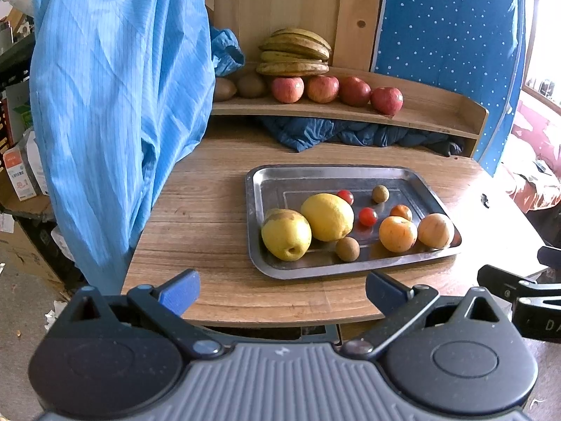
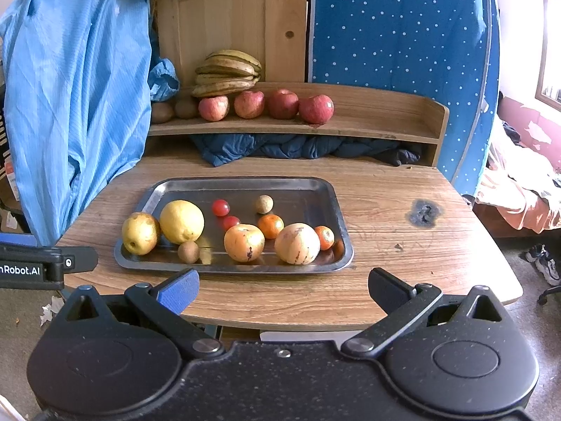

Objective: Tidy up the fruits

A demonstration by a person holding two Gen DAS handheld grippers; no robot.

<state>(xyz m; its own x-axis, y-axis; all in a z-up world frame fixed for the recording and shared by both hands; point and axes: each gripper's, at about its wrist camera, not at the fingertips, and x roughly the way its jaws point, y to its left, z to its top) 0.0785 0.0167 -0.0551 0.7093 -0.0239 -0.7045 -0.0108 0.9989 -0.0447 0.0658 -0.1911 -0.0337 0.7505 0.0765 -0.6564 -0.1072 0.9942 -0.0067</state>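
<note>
Both wrist cameras sat just off the near edge of the tabletop point(image 2: 385, 210), looking forward and slightly down across it toward the shelf point(image 2: 350, 122). The left view stood further left, with the tray point(image 1: 266, 175) right of centre; the right view had the tray point(image 2: 315, 184) left of centre. Both shared tray, shelf and tabletop point(image 1: 210, 210).

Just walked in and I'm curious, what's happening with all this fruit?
A person holds two grippers, left gripper and right gripper, both open and empty, at the near edge of the wooden table. Nothing is being handled. A metal tray holds a lemon, a pear, cherry tomatoes and oranges. Apples and bananas sit on the shelf.
</note>
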